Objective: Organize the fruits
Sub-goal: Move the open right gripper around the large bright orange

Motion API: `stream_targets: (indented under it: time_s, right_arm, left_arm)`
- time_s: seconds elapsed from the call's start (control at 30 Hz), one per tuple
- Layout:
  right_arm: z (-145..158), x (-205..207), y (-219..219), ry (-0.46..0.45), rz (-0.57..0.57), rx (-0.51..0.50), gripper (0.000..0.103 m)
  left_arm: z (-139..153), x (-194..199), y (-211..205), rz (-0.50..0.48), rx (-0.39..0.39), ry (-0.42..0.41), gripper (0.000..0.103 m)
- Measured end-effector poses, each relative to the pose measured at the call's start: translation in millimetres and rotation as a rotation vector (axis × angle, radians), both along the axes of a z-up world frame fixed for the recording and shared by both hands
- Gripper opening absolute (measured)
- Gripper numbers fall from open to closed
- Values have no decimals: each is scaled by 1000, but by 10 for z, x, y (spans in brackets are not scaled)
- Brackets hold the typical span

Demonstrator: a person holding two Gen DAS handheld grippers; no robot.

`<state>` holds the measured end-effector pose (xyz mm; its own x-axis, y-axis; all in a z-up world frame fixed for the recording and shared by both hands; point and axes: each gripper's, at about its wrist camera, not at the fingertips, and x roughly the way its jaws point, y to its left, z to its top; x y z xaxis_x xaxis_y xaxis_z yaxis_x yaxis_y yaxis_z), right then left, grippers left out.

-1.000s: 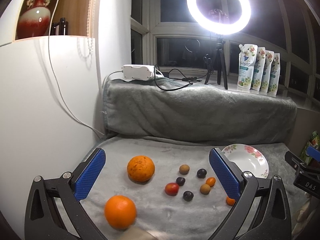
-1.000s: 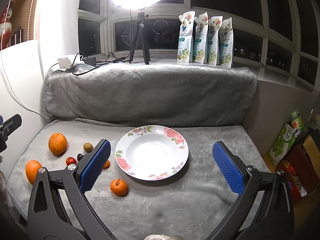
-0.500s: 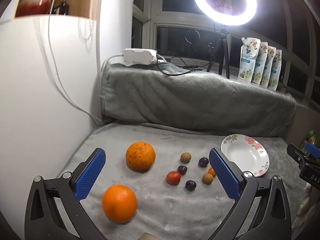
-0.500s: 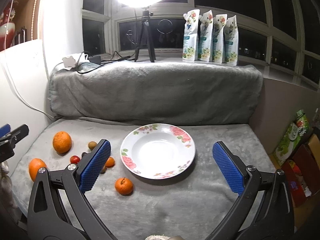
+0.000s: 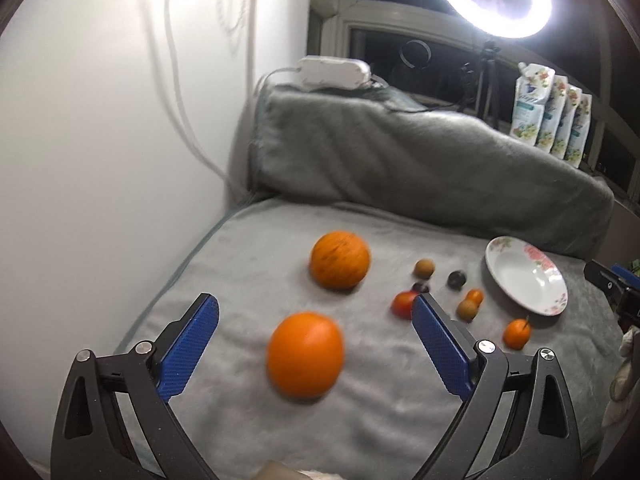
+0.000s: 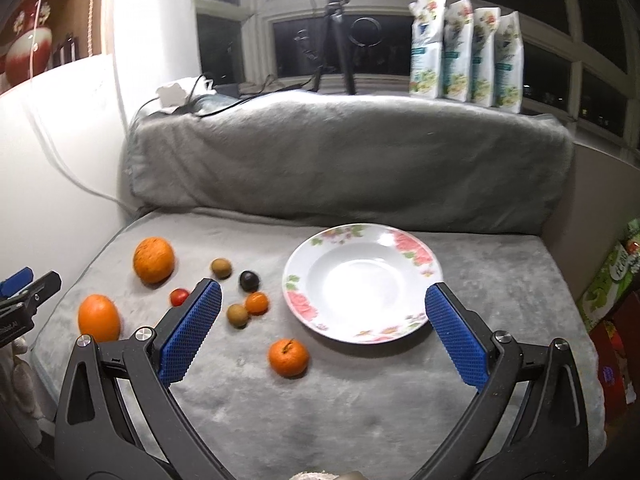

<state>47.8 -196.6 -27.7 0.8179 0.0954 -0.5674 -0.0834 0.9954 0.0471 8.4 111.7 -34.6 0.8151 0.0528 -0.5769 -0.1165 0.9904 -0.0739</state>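
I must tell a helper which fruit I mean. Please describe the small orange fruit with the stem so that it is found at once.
Find the white floral plate on the grey blanket. Just off its near-left rim lies a small orange mandarin, alone. Unlike the neighbouring fruits, it has a short stem on top.

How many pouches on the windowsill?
4, standing in one row at the sill's right end behind the grey blanket: pouches. More may sit out of frame.
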Motion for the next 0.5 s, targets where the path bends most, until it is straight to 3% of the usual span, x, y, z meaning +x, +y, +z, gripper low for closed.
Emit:
stream_targets:
  time_s: [0.13, 0.27, 0.5]
  right_arm:
    - [-53, 60, 124, 34, 64, 25, 103]
    - [-120, 114, 292, 69, 134, 42, 103]
    - [-220, 233, 618, 126, 252, 66, 100]
  left_arm:
    - [-179, -55, 149, 8, -37, 56, 95]
    - [-381, -87, 298, 6, -110, 130, 74]
    - [-505, -85, 387, -18, -202, 169, 72]
